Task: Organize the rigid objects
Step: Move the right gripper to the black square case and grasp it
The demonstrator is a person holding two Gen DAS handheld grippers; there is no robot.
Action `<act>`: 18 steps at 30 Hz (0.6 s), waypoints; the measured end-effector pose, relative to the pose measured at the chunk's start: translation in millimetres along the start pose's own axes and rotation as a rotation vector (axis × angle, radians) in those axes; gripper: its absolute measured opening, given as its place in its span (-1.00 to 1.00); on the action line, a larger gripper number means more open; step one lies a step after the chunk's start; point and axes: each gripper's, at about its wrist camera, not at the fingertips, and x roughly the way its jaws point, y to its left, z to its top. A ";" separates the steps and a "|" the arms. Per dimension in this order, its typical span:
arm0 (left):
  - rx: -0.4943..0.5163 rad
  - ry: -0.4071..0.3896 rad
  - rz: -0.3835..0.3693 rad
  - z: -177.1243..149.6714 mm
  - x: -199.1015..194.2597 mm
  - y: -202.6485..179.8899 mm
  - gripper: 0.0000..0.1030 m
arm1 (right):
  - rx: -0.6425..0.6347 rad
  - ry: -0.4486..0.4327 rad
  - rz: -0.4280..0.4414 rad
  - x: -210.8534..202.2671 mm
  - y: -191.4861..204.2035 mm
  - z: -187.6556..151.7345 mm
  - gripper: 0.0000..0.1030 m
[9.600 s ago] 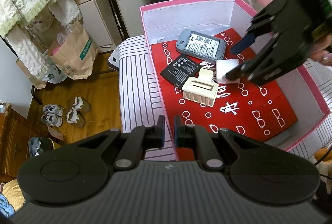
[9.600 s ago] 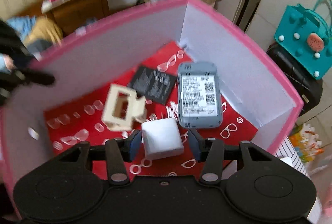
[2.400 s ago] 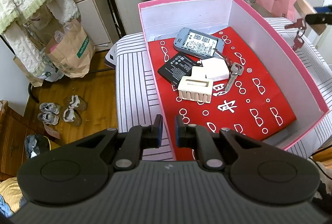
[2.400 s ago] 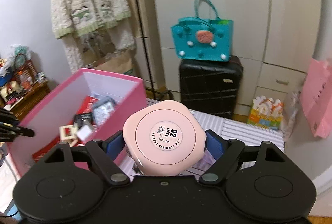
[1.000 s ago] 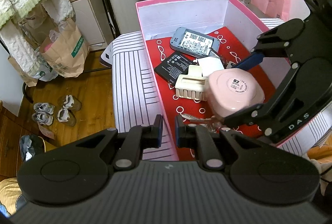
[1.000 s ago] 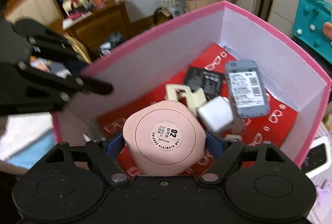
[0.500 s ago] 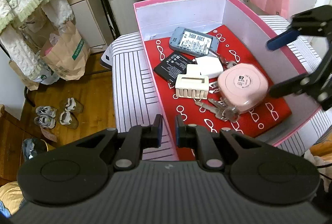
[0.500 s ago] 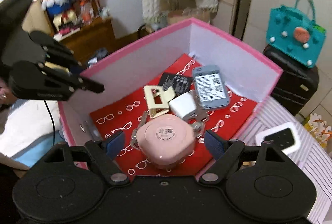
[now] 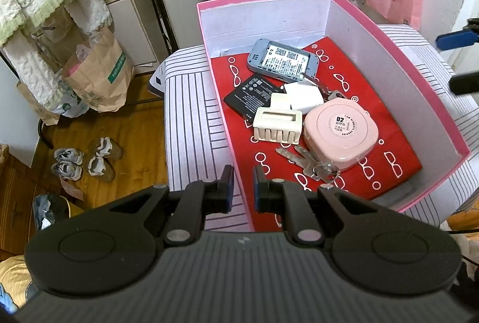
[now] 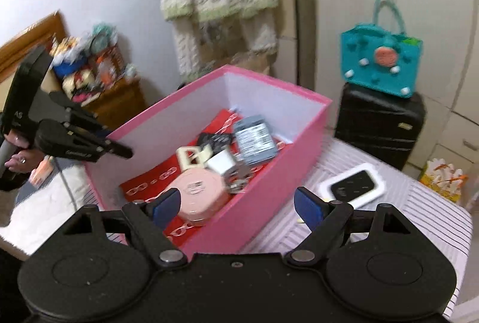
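The right tool (image 10: 236, 203) hangs empty with its fingers spread wide, above the near long wall of the pink box (image 10: 263, 182). The left tool (image 9: 241, 188) has its fingers drawn almost together with nothing between them, poised over the box's near left corner.

Inside, on the red patterned lining, lie the pink round case (image 9: 339, 136), touching the cream hair clip (image 9: 277, 128) and partly covering a bunch of keys (image 9: 311, 162); behind them sit the white charger cube (image 9: 304, 97), the black battery (image 9: 251, 94) and the grey router (image 9: 281, 59) toward the far wall. By my judgement most of the sorting is done.

What seems left is the white-framed black device (image 10: 351, 188) on the striped surface (image 10: 419, 212), just outside the box's long wall near its far corner. Whether that surface is a bed or a padded table I cannot tell, and motion blur hides what the device is.

Only the right wrist view shows that device; the left wrist view shows the contents sharply, and just the right tool's fingertips at its right edge.
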 end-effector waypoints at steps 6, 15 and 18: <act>-0.002 -0.002 0.003 -0.2 0.4 -0.4 -0.77 | 0.067 -0.078 -0.090 -12.8 -33.3 -36.1 0.68; -0.015 0.007 0.010 1.6 1.1 -1.0 -0.77 | 0.059 0.053 -0.119 23.7 -53.6 -82.6 0.68; -0.023 0.008 0.014 1.7 1.1 -0.8 -0.77 | -0.004 0.084 -0.133 34.7 -54.3 -87.6 0.68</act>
